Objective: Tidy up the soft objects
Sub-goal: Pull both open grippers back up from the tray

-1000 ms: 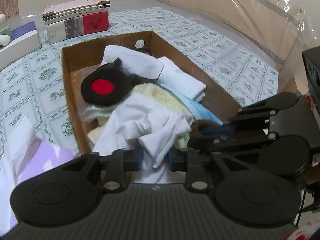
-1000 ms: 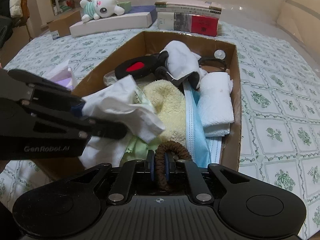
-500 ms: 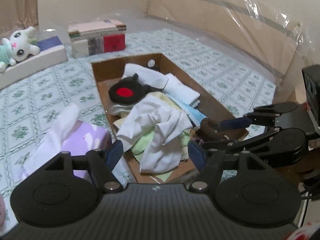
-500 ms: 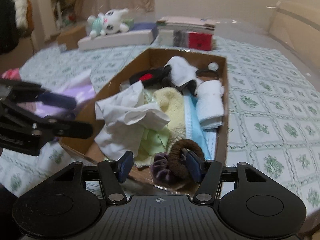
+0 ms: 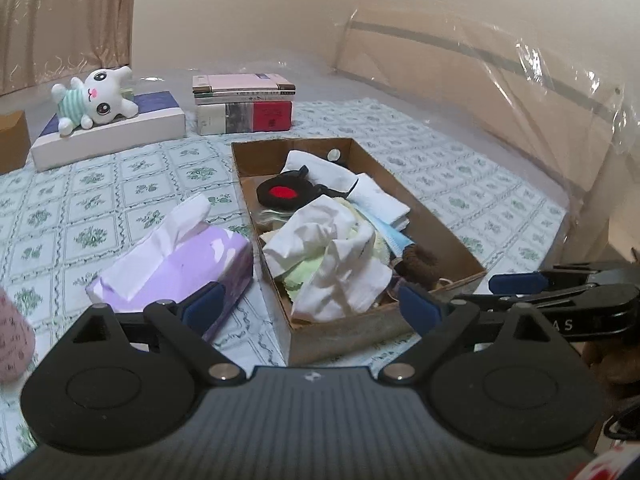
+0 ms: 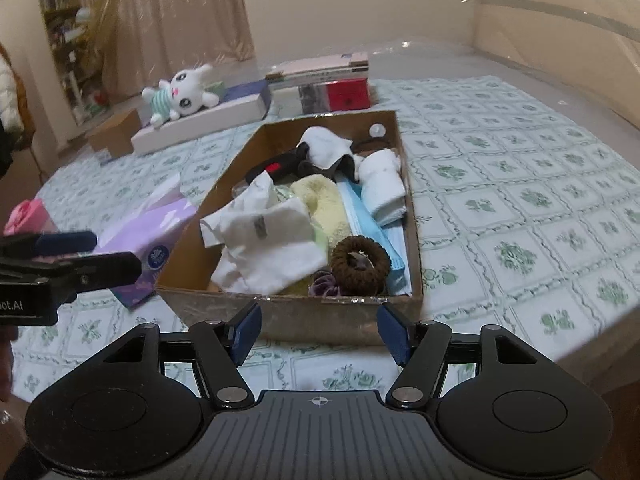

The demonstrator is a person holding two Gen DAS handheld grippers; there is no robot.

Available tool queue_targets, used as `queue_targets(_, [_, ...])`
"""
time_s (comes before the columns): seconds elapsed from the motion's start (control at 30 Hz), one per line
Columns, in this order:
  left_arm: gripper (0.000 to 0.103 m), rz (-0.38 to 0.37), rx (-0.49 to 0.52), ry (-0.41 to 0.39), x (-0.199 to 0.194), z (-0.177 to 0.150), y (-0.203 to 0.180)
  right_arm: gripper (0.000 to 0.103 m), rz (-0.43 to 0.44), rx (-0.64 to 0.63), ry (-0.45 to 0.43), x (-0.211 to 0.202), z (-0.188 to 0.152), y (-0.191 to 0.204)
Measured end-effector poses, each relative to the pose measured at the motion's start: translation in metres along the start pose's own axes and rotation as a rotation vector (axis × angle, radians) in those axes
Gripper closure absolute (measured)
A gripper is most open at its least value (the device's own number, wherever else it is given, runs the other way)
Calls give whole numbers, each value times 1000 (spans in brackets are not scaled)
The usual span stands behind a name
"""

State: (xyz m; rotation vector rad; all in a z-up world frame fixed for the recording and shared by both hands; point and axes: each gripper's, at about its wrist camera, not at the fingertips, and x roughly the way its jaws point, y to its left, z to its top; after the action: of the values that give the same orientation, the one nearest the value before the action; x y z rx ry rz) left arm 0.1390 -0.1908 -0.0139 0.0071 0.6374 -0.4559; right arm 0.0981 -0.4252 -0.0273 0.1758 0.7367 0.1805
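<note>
Since a second ago: both grippers are backing off and up from the cardboard box – the white cloth and brown scrunchie they were pinching are now lying inside it.
Soft stuff: cloth is sitting crumpled at the near end of the box, scrunchie just beside it next to a purple scrunchie, with a yellow towel, blue masks and a folded white towel further in.
Left gripper: jaws opening wide, nothing between them – released.
Right gripper: also opening, holding nothing.
Around the box: a purple tissue box is sitting just beside its left wall.
Further out: a plush bunny is lying on a flat white box, stacked books next to it.
</note>
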Motion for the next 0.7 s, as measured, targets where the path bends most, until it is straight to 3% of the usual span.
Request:
queue_targets(0.2, [10,-4,54,-19,-18,-8,-10,38,-32,40,-55,-23,-3,6])
queue_targets(0.43, [10,17,-71,-37,-46,-13,-1,38,-59,29,-93,-52,-11,28])
queue_targets(0.7, [8,85,-86,-1,-83,-24,15,38,-107,16,-81,-73,-23,54])
